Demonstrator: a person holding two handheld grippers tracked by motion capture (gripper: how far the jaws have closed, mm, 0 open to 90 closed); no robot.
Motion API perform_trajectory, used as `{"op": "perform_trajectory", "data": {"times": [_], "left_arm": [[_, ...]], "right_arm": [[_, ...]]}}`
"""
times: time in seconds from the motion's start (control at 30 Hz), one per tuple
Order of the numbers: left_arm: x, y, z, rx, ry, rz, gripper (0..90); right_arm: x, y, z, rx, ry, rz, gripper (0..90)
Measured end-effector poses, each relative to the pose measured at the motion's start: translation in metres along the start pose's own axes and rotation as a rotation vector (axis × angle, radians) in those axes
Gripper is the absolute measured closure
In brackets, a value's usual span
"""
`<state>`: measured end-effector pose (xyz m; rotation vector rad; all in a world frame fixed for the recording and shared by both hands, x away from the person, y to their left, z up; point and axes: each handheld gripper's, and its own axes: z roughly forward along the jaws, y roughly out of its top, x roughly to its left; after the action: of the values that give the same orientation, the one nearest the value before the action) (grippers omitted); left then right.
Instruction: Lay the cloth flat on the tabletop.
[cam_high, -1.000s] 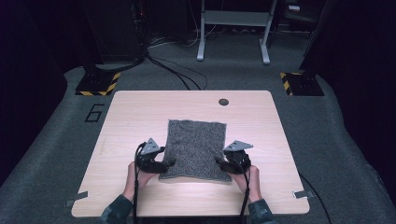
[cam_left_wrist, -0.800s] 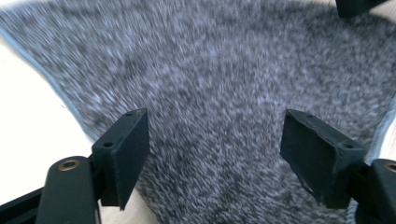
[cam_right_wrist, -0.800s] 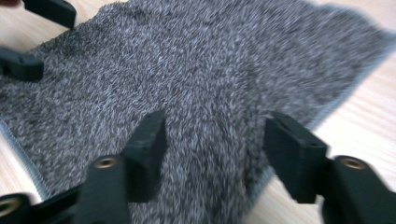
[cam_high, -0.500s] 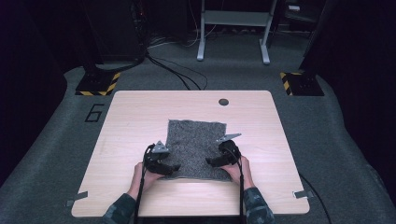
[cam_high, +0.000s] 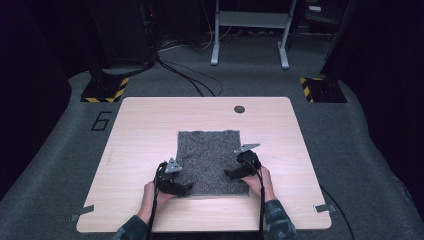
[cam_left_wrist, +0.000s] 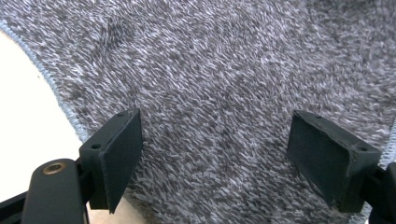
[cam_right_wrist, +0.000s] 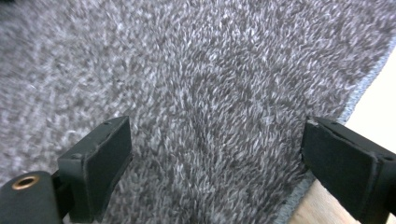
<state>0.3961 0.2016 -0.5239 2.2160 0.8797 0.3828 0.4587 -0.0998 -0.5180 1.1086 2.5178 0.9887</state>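
Observation:
A grey fuzzy cloth (cam_high: 207, 152) lies flat in the middle of the wooden table (cam_high: 145, 125). My left gripper (cam_high: 188, 188) is low over the cloth's near left corner, pointing right. My right gripper (cam_high: 226, 174) is over its near right part, pointing left. In the left gripper view the left gripper (cam_left_wrist: 215, 140) stands open with cloth (cam_left_wrist: 210, 60) lying under and between the jaws. The right gripper (cam_right_wrist: 217, 149) is also open over the cloth (cam_right_wrist: 201, 70), near its stitched edge. Both pairs of jaws have just been opening, and neither pair of pads presses on the cloth.
A dark round grommet (cam_high: 239, 109) sits near the table's far edge. Beyond the table are floor cables, two yellow-and-black striped bases (cam_high: 106, 90) (cam_high: 320, 89) and a metal frame (cam_high: 250, 22). Bare wood surrounds the cloth on all sides.
Both grippers came in from the cloth's near corners onto the cloth and sank toward it. Their jaws now stand wider apart. The cloth lies where it was.

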Motion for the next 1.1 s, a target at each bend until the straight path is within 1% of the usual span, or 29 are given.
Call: {"op": "perform_trajectory", "data": {"times": [0.03,0.07,0.1,0.13,0.2,0.23,0.27,0.3,0.33,0.37,0.43,0.47,0.53,0.57,0.63,0.67,0.7,0.73,0.77,0.8,0.83,0.87,0.9,0.93,0.97,1.0,1.03,1.07,1.1], "left_arm": [[0.000,0.000,0.000,0.000,0.000,0.000,17.7],[-0.003,-0.002,0.000,-0.013,0.001,0.000,17.1],[-0.003,-0.003,0.001,-0.026,0.005,-0.006,17.1],[-0.003,-0.003,0.001,-0.026,0.005,-0.006,17.1],[-0.003,-0.004,0.000,-0.023,0.006,-0.001,16.9],[-0.003,-0.004,-0.001,-0.013,-0.003,0.004,16.9],[-0.004,-0.004,-0.001,-0.013,0.008,0.004,16.9],[-0.004,-0.005,-0.001,-0.023,0.004,0.003,16.9],[-0.004,-0.005,-0.002,-0.013,0.004,0.006,16.9],[-0.006,-0.006,-0.002,-0.026,0.007,0.001,16.9],[-0.008,-0.007,-0.003,-0.023,-0.001,-0.008,16.8],[-0.009,-0.008,-0.004,-0.025,0.010,-0.003,16.7],[-0.010,-0.009,-0.004,-0.029,0.005,-0.004,16.0],[-0.011,-0.009,-0.004,-0.027,-0.004,-0.010,15.4],[-0.011,-0.009,-0.005,-0.026,-0.004,-0.011,14.7],[-0.011,-0.009,-0.006,-0.046,0.002,-0.016,14.1],[-0.011,-0.009,-0.006,-0.046,0.002,-0.016,13.6],[-0.008,-0.008,-0.011,-0.077,0.004,-0.035,13.2],[-0.006,-0.008,-0.014,-0.088,0.001,-0.046,13.0],[-0.006,-0.008,-0.014,-0.088,0.001,-0.046,12.8],[-0.003,-0.006,-0.018,-0.106,0.015,-0.056,12.5],[0.002,-0.004,-0.022,-0.119,0.027,-0.075,12.0],[0.005,-0.002,-0.024,-0.122,0.031,-0.089,11.7],[0.009,0.000,-0.025,-0.125,0.041,-0.089,11.1],[0.014,0.002,-0.027,-0.130,0.049,-0.103,10.7],[0.017,0.003,-0.027,-0.130,0.055,-0.106,10.7],[0.017,0.003,-0.027,-0.130,0.055,-0.106,10.4],[0.024,0.005,-0.028,-0.131,0.059,-0.125,10.0],[0.027,0.007,-0.028,-0.126,0.064,-0.126,9.6]], "right_arm": [[0.000,0.000,0.000,0.000,0.000,0.000,8.7],[0.005,-0.002,0.000,0.005,-0.039,-0.020,8.1],[0.007,-0.003,0.000,0.011,-0.047,-0.030,8.1],[0.009,-0.005,-0.001,0.006,-0.060,-0.034,7.6],[0.009,-0.007,-0.001,0.000,-0.060,-0.035,7.6],[0.011,-0.010,-0.004,-0.003,-0.068,-0.030,7.6],[0.011,-0.011,-0.005,0.000,-0.067,-0.036,7.6],[0.013,-0.013,-0.006,-0.005,-0.068,-0.017,7.6],[0.012,-0.014,-0.006,-0.008,-0.069,-0.034,7.6],[0.012,-0.015,-0.007,-0.011,-0.067,-0.029,7.6],[0.013,-0.017,-0.008,-0.020,-0.068,-0.029,7.6],[0.013,-0.017,-0.008,-0.018,-0.070,-0.025,7.6],[0.014,-0.018,-0.008,-0.019,-0.070,-0.025,7.6],[0.014,-0.018,-0.009,-0.023,-0.071,-0.022,7.5],[0.016,-0.019,-0.009,-0.026,-0.072,-0.017,7.2],[0.016,-0.019,-0.010,-0.018,-0.072,-0.025,6.1],[0.016,-0.019,-0.010,-0.016,-0.079,-0.020,5.4],[0.017,-0.019,-0.011,-0.013,-0.086,-0.021,3.9],[0.018,-0.019,-0.013,-0.019,-0.089,-0.025,3.6],[0.018,-0.019,-0.013,-0.019,-0.089,-0.025,3.6],[0.020,-0.018,-0.020,-0.052,-0.087,-0.019,3.8],[0.023,-0.017,-0.023,-0.063,-0.094,-0.019,4.0],[0.025,-0.017,-0.026,-0.068,-0.096,-0.017,4.1],[0.027,-0.016,-0.028,-0.077,-0.099,-0.023,4.3],[0.030,-0.016,-0.031,-0.081,-0.099,-0.031,4.5],[0.035,-0.015,-0.033,-0.084,-0.100,-0.027,4.6],[0.035,-0.015,-0.033,-0.084,-0.100,-0.027,4.6],[0.041,-0.014,-0.034,-0.091,-0.105,-0.038,4.9],[0.044,-0.014,-0.034,-0.087,-0.101,-0.042,4.9]]}}
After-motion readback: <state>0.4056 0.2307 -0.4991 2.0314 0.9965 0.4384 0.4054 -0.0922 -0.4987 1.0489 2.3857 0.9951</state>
